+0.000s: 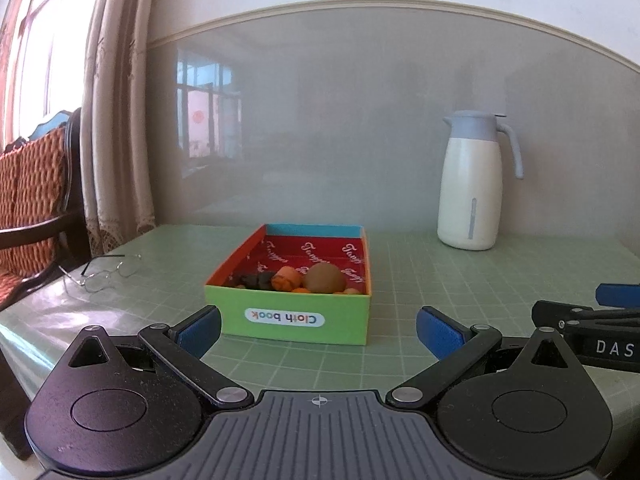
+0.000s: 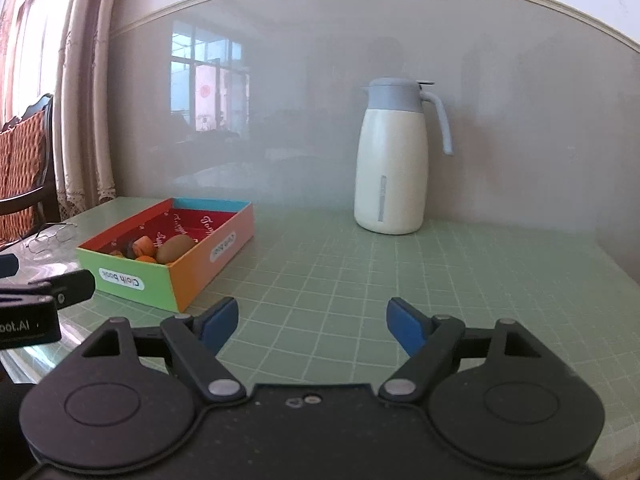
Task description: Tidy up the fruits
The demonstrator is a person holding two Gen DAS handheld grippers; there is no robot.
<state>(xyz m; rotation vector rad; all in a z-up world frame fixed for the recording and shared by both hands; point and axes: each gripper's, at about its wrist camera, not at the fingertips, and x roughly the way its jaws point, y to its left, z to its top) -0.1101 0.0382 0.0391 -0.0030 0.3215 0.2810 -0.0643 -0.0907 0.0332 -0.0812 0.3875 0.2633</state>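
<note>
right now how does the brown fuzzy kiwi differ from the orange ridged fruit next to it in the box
The brown fuzzy kiwi is larger and smoothly oval; the orange ridged fruit is smaller and brighter, with a stubby, ridged shape. The kiwi sits to its right in the left wrist view. Both lie inside the colourful cardboard box.

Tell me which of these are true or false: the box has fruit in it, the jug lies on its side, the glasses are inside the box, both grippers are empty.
1. The box holds fruit, including a kiwi. True.
2. The jug lies on its side. False: it stands upright by the wall.
3. The glasses are inside the box. False: they lie on the table, left of it.
4. The left gripper and right gripper are both open and empty. True.
</note>
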